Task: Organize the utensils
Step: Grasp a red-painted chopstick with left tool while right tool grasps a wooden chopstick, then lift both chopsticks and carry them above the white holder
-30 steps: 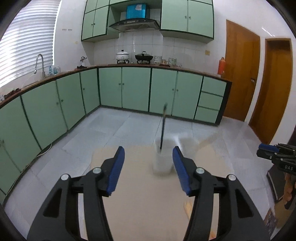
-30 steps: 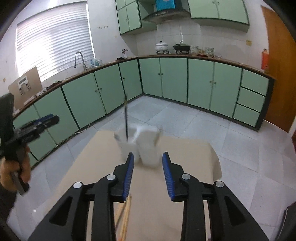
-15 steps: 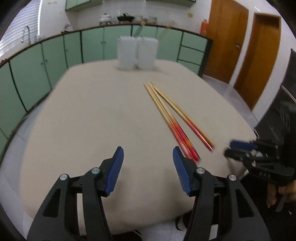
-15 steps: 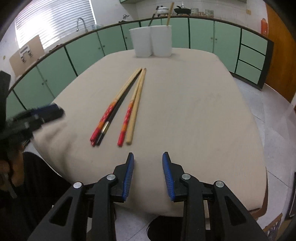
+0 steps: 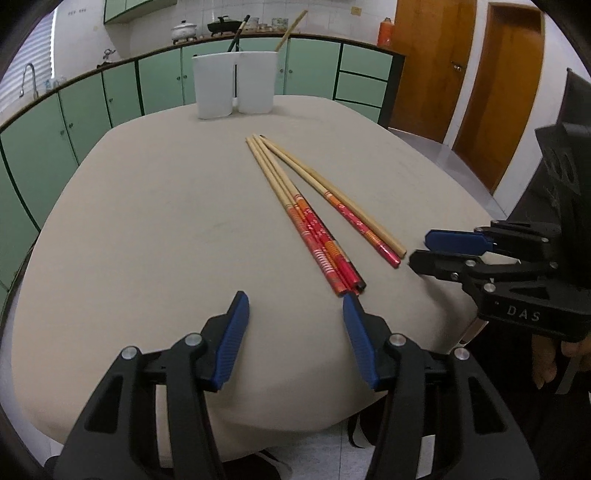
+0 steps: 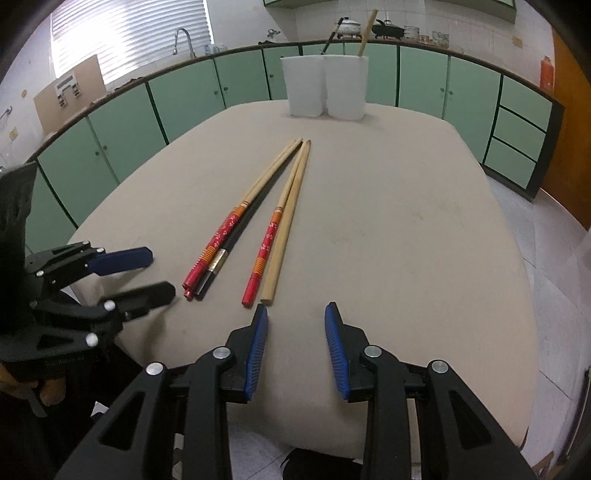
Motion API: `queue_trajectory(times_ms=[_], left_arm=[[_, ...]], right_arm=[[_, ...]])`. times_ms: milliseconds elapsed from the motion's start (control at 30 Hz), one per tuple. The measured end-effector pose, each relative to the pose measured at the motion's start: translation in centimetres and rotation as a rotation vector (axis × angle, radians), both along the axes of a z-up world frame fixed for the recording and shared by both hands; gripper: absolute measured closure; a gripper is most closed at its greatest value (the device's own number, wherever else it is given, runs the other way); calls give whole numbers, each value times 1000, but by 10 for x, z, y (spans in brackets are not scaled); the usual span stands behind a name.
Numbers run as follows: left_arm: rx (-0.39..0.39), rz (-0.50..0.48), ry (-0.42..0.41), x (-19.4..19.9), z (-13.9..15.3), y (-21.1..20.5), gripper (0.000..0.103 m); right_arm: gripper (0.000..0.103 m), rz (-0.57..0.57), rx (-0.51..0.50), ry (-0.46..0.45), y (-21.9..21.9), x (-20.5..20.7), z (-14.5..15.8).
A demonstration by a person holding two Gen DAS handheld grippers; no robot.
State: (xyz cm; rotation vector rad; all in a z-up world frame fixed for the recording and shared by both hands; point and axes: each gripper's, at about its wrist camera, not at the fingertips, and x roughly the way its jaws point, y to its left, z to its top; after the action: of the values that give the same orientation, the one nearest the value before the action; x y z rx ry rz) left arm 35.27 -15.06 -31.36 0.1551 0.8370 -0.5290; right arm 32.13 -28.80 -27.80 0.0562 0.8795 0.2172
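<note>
On the tan table (image 5: 129,229) the chopsticks (image 5: 306,218) lie flat in a loose fan. Their thin tips meet far from me and point toward two white cups (image 5: 234,86) at the far edge. Their red ends point back at my grippers. So the long way of each stick runs from me out to the cups, tipped a bit sideways.

My left gripper (image 5: 295,314) hangs just above the near edge with its blue fingers (image 5: 236,325) wide apart and nothing between them. The red ends of the bigger bunch stop just ahead of its right finger.

My right gripper (image 6: 296,325) is spread apart too, a bit less wide, and it holds nothing. In its own view, the plain wood stick (image 6: 286,221) and one red-ended stick (image 6: 269,230) end just in front of its left finger. That pair lies ahead and a little to the left.

Each gripper has its own bunch close by. I think the right one is a touch nearer to its pair. To grab one, I would have to slide a little left and close across the stick, not along it. One dark stick (image 6: 334,35) and one wood stick (image 6: 367,31) stand in the cups already.
</note>
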Motion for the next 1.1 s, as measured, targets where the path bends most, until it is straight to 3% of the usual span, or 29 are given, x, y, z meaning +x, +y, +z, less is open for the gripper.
queue_trajectory(times_ms=[233,333,433,600,800,867,933,967,1100], left_arm=[[18,33,-13,0,-2,-10,42],[71,106,-36,5,-3,-8,38],[39,165,-15,13,-1,8,37],[-17,111,-19,9,5,12,39],[49,134,-49,16,-1,-3,42],[37,157,-56,23,-1,-1,51],[21,169,-67,26,-1,2,73],[14,180,-71,27,-1,5,94],[-8,219,-81,26,-1,18,97]], right_arm=[[70,-10,-2,-4,1,2,0],[70,-38,-5,-11,-3,1,-2],[70,-53,-11,-12,-5,2,0],[70,-15,-9,-21,3,0,1],[70,-11,-19,-34,6,10,-1],[72,-15,-26,-42,7,14,-1],[89,-42,-43,-55,6,17,-2],[93,-65,-40,-60,3,18,-2],[95,-118,-17,-63,-6,14,-3]])
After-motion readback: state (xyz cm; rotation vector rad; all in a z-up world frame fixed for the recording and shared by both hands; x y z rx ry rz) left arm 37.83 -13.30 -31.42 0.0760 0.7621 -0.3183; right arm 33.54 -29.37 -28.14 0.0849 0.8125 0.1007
